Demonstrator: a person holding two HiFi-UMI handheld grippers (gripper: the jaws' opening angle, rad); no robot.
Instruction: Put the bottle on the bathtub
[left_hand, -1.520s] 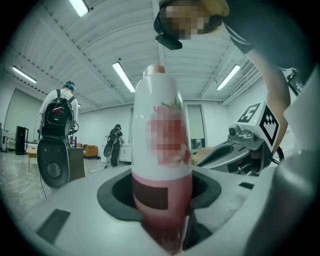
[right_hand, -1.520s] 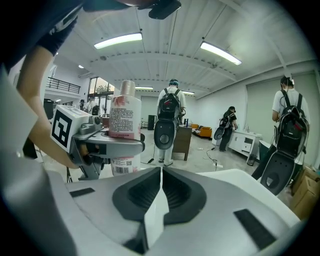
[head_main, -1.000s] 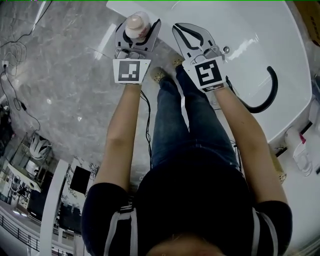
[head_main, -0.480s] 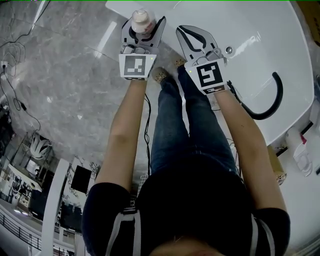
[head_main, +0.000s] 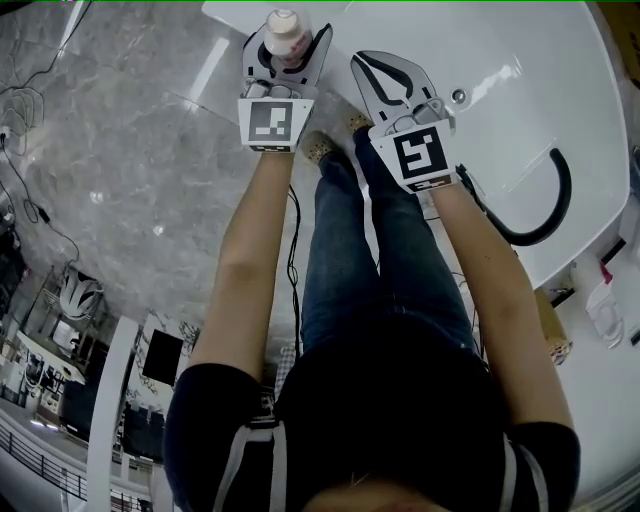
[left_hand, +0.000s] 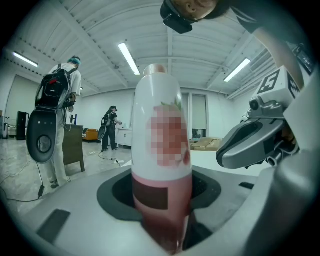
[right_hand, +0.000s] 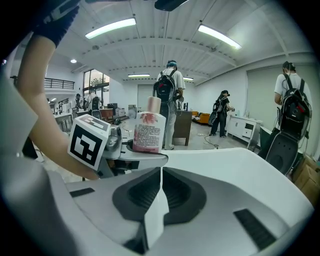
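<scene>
Bottle carried upright at the bathtub's near edge

The left gripper (head_main: 288, 47) had its jaws pinching the bottle (left_hand: 161, 150) low on its body, cap up, while the right gripper (head_main: 365, 65) beside it had its jaws pressed together on nothing. The bottle hung over the corner of the white bathtub (head_main: 500, 70), not yet set down as far as could be judged. Doing this well probably meant keeping it vertical, lowering onto the flat rim (glossy, likely slippery) and releasing only once the base sat square. Beyond lay a grey marble-patterned floor (head_main: 130, 150) and a bright hall where people with backpacks (right_hand: 169, 95) stood.
</scene>
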